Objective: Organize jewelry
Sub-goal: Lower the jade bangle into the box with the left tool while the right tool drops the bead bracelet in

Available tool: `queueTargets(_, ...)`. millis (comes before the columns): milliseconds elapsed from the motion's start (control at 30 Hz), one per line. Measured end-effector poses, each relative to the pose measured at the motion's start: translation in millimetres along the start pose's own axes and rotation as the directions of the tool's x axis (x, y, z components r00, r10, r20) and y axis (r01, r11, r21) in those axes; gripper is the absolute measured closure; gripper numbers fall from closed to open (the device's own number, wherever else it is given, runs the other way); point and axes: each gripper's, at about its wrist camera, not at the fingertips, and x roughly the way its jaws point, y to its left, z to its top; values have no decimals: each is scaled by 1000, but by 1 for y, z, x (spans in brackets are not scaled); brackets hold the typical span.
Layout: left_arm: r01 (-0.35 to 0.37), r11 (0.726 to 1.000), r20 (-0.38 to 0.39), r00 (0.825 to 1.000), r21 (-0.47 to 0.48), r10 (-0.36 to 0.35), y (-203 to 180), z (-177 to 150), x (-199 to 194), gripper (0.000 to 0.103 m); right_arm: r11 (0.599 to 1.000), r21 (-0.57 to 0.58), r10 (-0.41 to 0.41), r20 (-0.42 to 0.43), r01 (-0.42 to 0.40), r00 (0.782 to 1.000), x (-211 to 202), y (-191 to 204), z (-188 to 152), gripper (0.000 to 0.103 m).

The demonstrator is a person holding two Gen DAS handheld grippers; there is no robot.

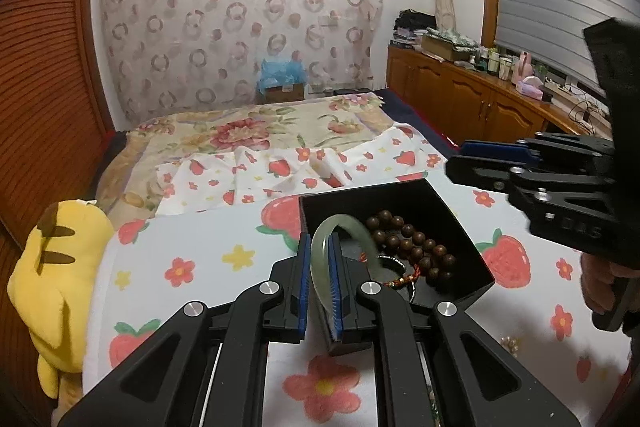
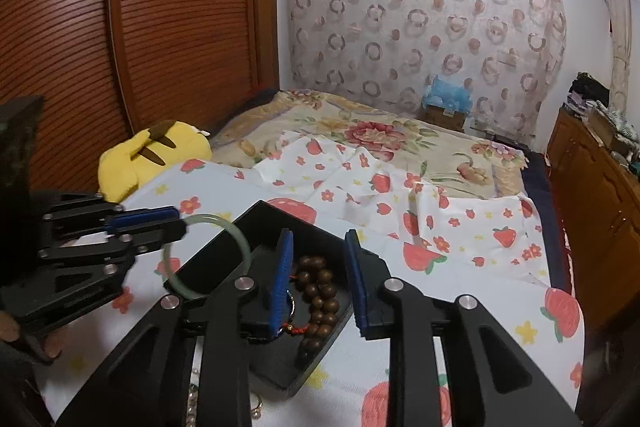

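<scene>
A: What is the biggest thing here?

B: The bed (image 2: 400,147), covered by a floral quilt and, nearer, a white strawberry-print sheet (image 1: 192,255), soft and wrinkled. On its left runs a slatted wooden wardrobe (image 2: 120,27); on the right, a wooden cabinet (image 1: 460,95). A yellow plush toy (image 1: 52,267) lies at the sheet's left edge. The sheet is bare to the left of the box and beyond it.

A: And the box?

B: A black square box (image 1: 460,207) with straight walls and an open top sits on the sheet, one corner toward the left wrist camera. Inside lie a string of round dark wooden beads (image 2: 320,291) and a red-and-gold cord bracelet (image 1: 404,279).

A: The grippers?

B: The left gripper (image 1: 320,283) is clenched on a smooth, pale green jade bangle (image 1: 340,227), its blue ribbed pads pressing the ring's near side. The bangle stands upright at the box's near-left rim, its far arc leaning over the box interior. The right gripper (image 2: 318,267) is released, jaws apart above the beads, nothing gripped.

A: Anything smaller?

B: Pearls (image 1: 510,343) lie on the sheet just outside the box.
</scene>
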Motion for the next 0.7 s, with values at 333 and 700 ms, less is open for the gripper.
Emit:
queueTargets(333, 4, 1000, -21, 1000, 30, -3, -22, 17, 24, 95, 1000, -3, -20, -20, 20, 1000, -21, -15, -33, 74)
queueTargets(700, 47, 999, -54, 997, 18, -46, -31, 39, 50, 95, 998, 54, -33, -56, 36, 998, -21, -42, -67, 74)
